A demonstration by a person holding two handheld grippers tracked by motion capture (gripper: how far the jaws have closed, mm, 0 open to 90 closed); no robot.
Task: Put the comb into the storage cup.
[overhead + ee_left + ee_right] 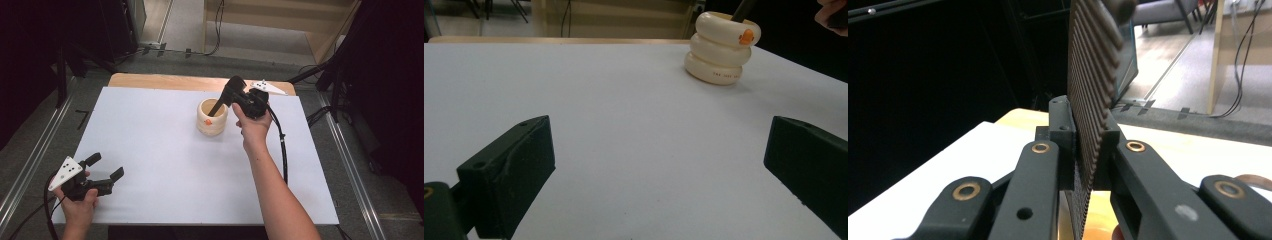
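Right gripper (239, 96), upper centre of the high view, is clamped on a dark ribbed flat tool (1093, 100) angled into the cream stacked-ring ceramic cup (212, 117). Lower it straight, clear of the rim, so the cup doesn't tip. Left gripper (104, 169), lower left, sits released and idle.

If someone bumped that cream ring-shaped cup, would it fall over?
Probably not easily: the cup looks squat, with a wide bottom ring flat on the white table. It could slide, as the surface looks smooth. The dark ribbed tool leaning inside might lever it if pushed sideways.
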